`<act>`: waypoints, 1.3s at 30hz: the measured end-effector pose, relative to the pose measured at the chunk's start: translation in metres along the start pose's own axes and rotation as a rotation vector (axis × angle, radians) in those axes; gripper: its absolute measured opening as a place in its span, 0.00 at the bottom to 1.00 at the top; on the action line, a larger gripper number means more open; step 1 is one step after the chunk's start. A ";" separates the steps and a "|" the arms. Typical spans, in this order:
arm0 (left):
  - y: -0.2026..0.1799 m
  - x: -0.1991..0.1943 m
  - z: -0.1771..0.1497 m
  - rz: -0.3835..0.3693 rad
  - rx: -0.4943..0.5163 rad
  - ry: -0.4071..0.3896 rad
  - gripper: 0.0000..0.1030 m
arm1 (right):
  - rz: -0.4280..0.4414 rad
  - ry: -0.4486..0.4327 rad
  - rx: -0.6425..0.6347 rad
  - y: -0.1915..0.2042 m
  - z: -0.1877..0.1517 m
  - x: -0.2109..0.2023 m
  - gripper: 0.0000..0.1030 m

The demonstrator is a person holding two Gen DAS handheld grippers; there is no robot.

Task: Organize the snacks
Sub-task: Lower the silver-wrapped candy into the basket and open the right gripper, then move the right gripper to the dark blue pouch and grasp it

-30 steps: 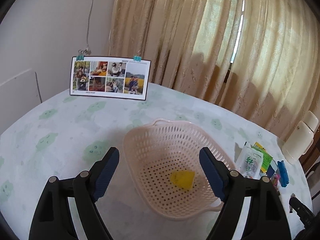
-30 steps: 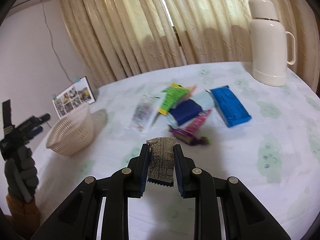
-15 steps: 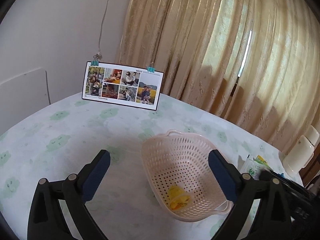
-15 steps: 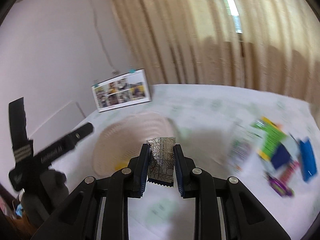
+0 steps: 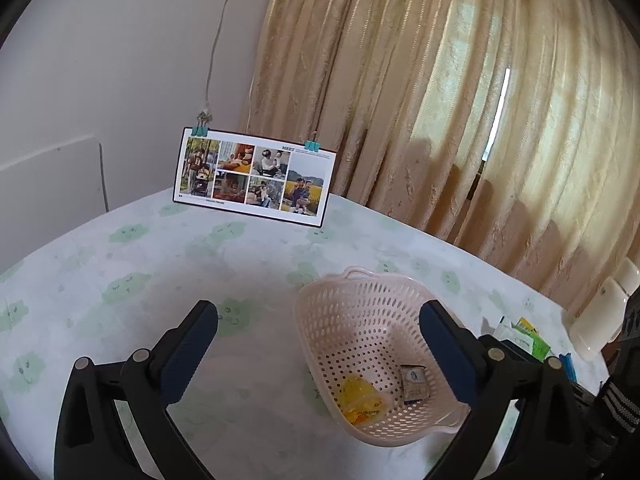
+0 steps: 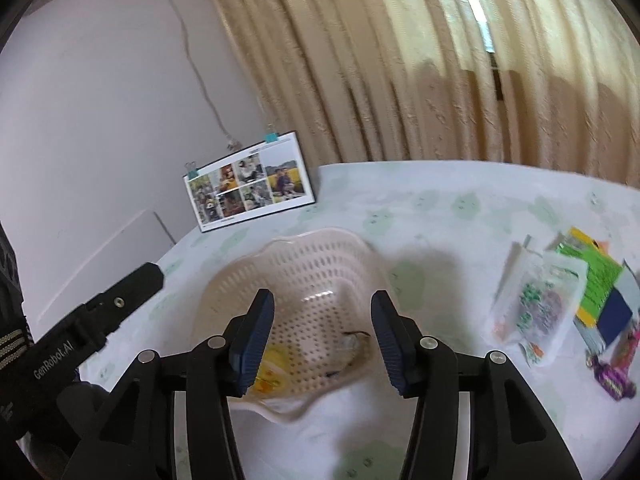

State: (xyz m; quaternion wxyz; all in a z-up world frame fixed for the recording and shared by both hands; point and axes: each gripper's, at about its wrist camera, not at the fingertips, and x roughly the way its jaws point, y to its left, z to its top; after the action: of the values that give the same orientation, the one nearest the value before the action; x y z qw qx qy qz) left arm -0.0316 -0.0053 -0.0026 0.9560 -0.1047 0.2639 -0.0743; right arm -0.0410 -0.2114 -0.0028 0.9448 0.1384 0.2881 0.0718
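A pale pink perforated basket stands on the table, with a yellow snack and a dark patterned packet lying in its bottom. My left gripper hovers before it, open wide and holding nothing. In the right wrist view my right gripper hangs over the basket. Its jaws are opening and nothing is between them. The patterned packet lies blurred below, beside the yellow snack.
Loose snacks lie to the right: a white pouch, a green packet, a dark blue pack and a purple candy. A photo card leans at the back. A cream thermos stands far right. Curtains hang behind.
My right gripper swung from the snack pile to above the basket, then opened; the patterned packet now lies in the basket. My left gripper's jaws spread wider.
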 end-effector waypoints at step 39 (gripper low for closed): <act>-0.042 0.019 -0.028 0.044 0.182 0.019 0.97 | -0.575 -0.002 0.303 -0.257 -0.023 -0.089 0.63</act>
State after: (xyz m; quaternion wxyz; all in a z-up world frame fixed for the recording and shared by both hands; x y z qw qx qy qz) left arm -0.0334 -0.0540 -0.0258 0.9604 -0.0110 0.2672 -0.0778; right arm -0.1127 -0.4699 -0.0523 0.8954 0.1904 0.3219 -0.2416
